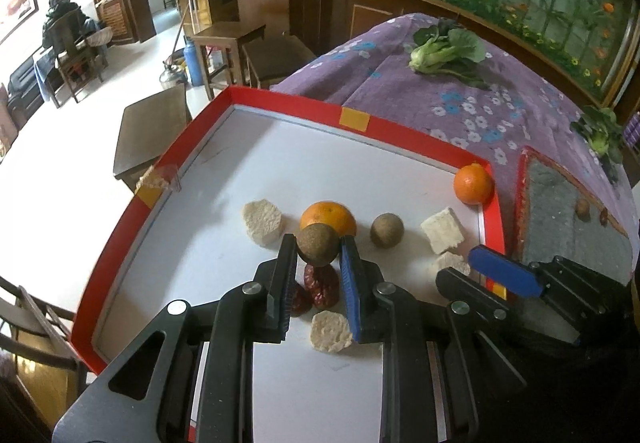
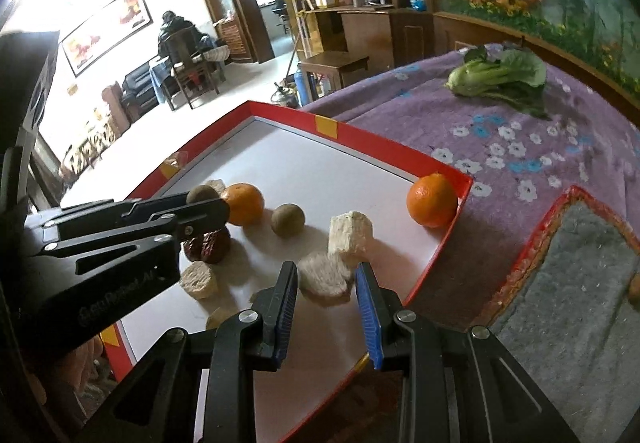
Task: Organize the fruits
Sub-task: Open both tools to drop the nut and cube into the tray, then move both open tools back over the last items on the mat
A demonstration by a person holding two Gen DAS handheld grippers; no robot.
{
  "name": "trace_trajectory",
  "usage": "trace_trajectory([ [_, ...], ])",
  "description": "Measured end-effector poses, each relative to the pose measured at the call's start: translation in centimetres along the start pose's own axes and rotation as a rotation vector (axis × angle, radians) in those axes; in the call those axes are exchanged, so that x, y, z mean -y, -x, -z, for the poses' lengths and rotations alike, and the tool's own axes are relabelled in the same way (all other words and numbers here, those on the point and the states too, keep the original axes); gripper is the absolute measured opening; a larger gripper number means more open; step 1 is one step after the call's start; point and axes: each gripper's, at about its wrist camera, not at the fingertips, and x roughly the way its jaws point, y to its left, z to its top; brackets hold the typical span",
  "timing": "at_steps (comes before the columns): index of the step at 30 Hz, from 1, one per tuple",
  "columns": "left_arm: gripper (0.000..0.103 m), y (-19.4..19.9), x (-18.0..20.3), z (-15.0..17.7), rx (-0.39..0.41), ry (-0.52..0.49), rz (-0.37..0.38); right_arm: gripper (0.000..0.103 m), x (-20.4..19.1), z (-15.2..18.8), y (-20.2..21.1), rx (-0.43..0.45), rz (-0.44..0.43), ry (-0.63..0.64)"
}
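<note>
My left gripper (image 1: pixel 318 247) is shut on a brown round fruit (image 1: pixel 317 243), lifted just above the white floor of a red-rimmed tray (image 1: pixel 280 97). An orange (image 1: pixel 328 217) sits right behind it, and red dates (image 1: pixel 322 283) lie under the fingers. A second brown fruit (image 1: pixel 387 230) rests to the right, with another orange (image 1: pixel 473 184) in the tray's far right corner. My right gripper (image 2: pixel 326 275) stands open, low over the tray's near right edge. Its tips flank a white crumbly chunk (image 2: pixel 322 279) without pressing it.
More white chunks (image 1: pixel 263 221) (image 1: pixel 443 229) (image 1: pixel 330 331) lie among the fruit. A grey mat with a red border (image 2: pixel 580 283) lies right of the tray on the purple flowered cloth and bears small brown fruits (image 1: pixel 583 208). Leafy greens (image 2: pixel 496 77) lie at the back.
</note>
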Motion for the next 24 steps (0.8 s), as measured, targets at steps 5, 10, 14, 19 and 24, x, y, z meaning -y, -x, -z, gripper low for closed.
trace_trajectory([
  [5, 0.029, 0.4, 0.2, -0.1, 0.006, 0.005, -0.026, 0.039, -0.2, 0.3, 1.3, 0.028, -0.004, 0.004],
  [10, 0.058, 1.9, 1.2, -0.2, 0.070, 0.005, -0.002, 0.039, 0.0, 0.8, 3.5, 0.070, 0.015, 0.002],
  [14, 0.058, 2.7, 2.8, -0.5, 0.083, -0.022, 0.020, 0.040, 1.2, 1.1, 5.7, 0.102, 0.030, -0.032],
  [19, 0.058, 3.3, 5.4, -0.5, 0.089, -0.045, 0.065, 0.044, 3.6, 2.0, 8.5, 0.147, 0.082, -0.083],
  [24, 0.058, 3.3, 8.7, -0.3, 0.074, -0.083, 0.117, 0.045, 6.6, 3.1, 10.7, 0.164, 0.144, -0.144],
])
